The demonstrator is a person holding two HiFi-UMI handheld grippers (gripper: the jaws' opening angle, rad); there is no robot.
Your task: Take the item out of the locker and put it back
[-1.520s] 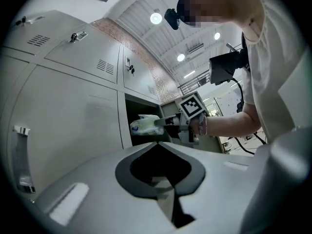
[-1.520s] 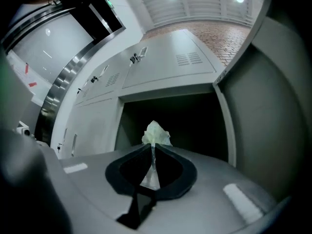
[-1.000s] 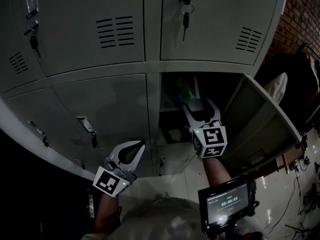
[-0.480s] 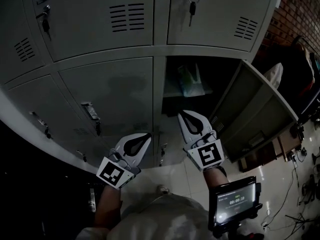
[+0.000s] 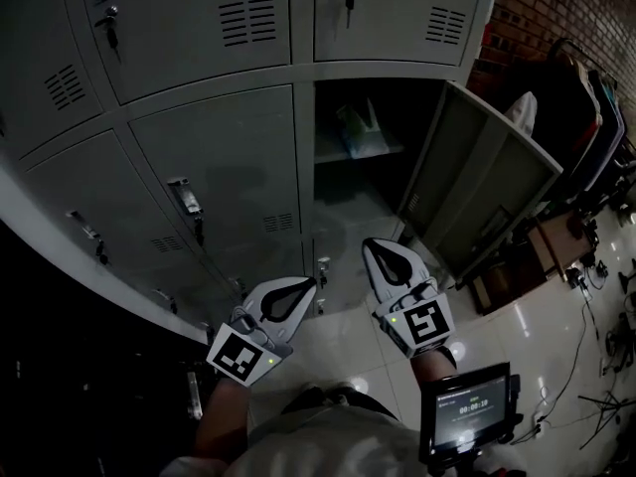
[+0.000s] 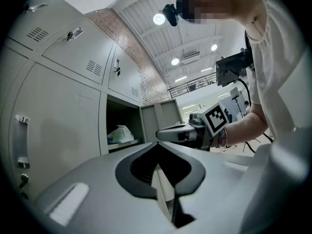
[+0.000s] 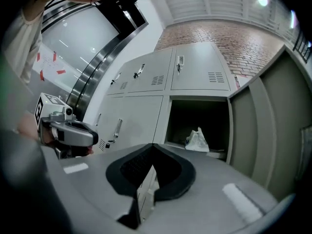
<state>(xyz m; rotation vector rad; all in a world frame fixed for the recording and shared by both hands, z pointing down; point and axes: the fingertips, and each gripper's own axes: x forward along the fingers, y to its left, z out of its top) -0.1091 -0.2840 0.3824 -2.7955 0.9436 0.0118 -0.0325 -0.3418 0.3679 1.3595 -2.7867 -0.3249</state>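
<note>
A pale plastic bag point(image 5: 360, 133) lies on the shelf of the open locker point(image 5: 368, 92); it also shows as the bag point(image 7: 197, 141) in the right gripper view and the bag point(image 6: 120, 134) in the left gripper view. My right gripper point(image 5: 383, 253) is shut and empty, well below and in front of the locker opening. Beside it, my left gripper point(image 5: 295, 291) is shut with nothing held. Each gripper sees the other: the right gripper point(image 6: 161, 133) in the left gripper view, the left gripper point(image 7: 90, 135) in the right gripper view.
The locker door point(image 5: 475, 195) hangs open to the right. Closed locker doors point(image 5: 214, 182) with handles and keys surround the opening. A small screen point(image 5: 467, 407) sits at the lower right. Cases and clutter point(image 5: 581, 127) stand by the brick wall on the right.
My right gripper has let go of the bag inside the locker, pulled back and down out of the opening, and shut. The bag stays on the shelf. The view has shifted back.
</note>
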